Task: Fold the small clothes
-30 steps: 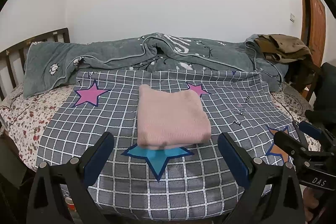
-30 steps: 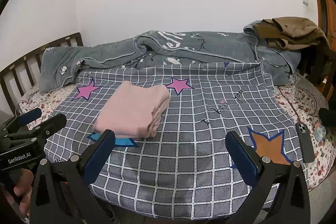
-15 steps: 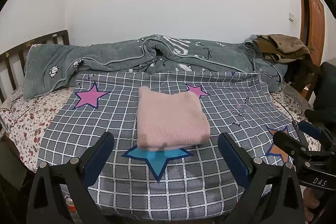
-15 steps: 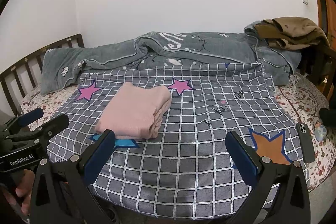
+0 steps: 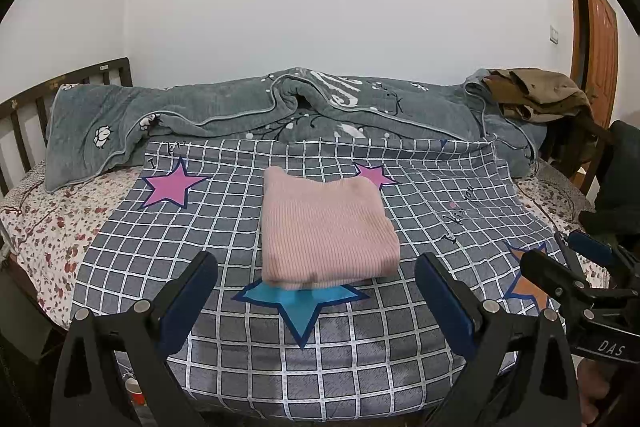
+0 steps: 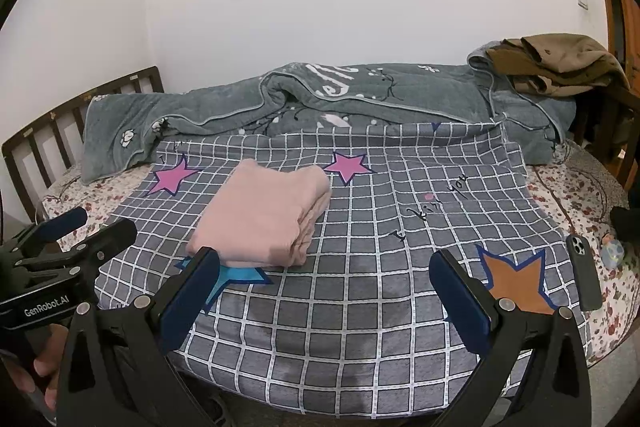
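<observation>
The pink knitted garment (image 5: 326,229) lies folded into a neat, thick rectangle on the grey checked sheet (image 5: 224,227), a little left of the sheet's middle and nearer its front edge than its back edge. Its near edge covers the top of a blue star (image 5: 300,305) printed on the sheet, one pink star (image 5: 172,185) shows well apart toward the back left corner, and a smaller pink star (image 5: 374,175) peeks out just beside the garment's far right corner. From the right wrist view the folded layers show as stacked edges along the garment's right side (image 6: 260,221). The left gripper (image 5: 316,303) hangs over the front edge of the sheet with its blue-padded fingers (image 5: 188,303) spread wide, holding nothing and not touching the garment. The right gripper (image 6: 324,301) hangs likewise above the front edge, to the right of the garment, fingers (image 6: 460,301) wide apart and empty. An orange star (image 6: 516,277) is printed near the front right corner of the sheet, and a dark phone (image 6: 584,273) lies just beyond it on the floral bedsheet (image 6: 576,195). A rumpled grey quilt (image 5: 280,107) runs along the back edge, with brown clothing (image 5: 536,93) heaped at its right end.
</observation>
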`<state>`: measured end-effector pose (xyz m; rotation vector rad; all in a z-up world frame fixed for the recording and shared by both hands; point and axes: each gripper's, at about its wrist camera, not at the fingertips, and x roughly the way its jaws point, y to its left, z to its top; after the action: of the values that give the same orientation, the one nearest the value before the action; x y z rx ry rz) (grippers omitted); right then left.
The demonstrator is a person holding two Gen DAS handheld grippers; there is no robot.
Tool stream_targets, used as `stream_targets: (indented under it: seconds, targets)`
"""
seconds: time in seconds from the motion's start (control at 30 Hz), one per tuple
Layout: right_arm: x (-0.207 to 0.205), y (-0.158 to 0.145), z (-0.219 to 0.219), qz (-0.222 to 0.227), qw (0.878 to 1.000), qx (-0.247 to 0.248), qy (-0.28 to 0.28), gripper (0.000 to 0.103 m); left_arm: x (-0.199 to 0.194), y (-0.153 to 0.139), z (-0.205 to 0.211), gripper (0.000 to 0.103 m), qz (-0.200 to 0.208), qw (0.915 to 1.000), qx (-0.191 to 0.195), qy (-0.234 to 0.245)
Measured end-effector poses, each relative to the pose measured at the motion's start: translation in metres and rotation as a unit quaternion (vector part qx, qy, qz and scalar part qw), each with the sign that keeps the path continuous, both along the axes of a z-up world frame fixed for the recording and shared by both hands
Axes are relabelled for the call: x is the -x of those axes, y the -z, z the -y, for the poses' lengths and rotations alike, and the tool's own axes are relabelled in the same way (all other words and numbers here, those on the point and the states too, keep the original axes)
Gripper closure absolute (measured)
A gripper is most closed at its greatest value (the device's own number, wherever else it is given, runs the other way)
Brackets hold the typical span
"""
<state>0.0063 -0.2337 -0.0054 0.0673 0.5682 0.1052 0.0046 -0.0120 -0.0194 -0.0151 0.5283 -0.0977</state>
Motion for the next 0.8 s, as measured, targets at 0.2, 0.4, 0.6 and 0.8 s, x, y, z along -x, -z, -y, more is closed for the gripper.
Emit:
stream_targets:
  seconds: [0.2, 0.4, 0.6, 0.8]
  targets:
    - [0.0002, -0.0004, -0.0003, 0.000, 1.000, -0.002, 0.000, 0.000, 0.0001, -0.0002, -0.0006, 0.003, 0.001, 1.0000, 0.000, 0.000]
    - [0.0003, -0.0004, -0.0004, 0.001, 1.000, -0.002, 0.000, 0.000, 0.0000, -0.0033, 0.0003, 0.003, 0.003, 1.0000, -0.001, -0.001]
    - [0.0010, -0.0013, -0.0035, 0.000, 1.000, -0.004, 0.000, 0.000, 0.0006, -0.0025, 0.0002, 0.003, 0.003, 1.0000, -0.001, -0.001]
    - [0.0024, -0.0015, -0.0039, 0.001, 1.000, -0.004, 0.001, 0.000, 0.0003, -0.0067, 0.0008, 0.003, 0.004, 1.0000, 0.001, -0.001]
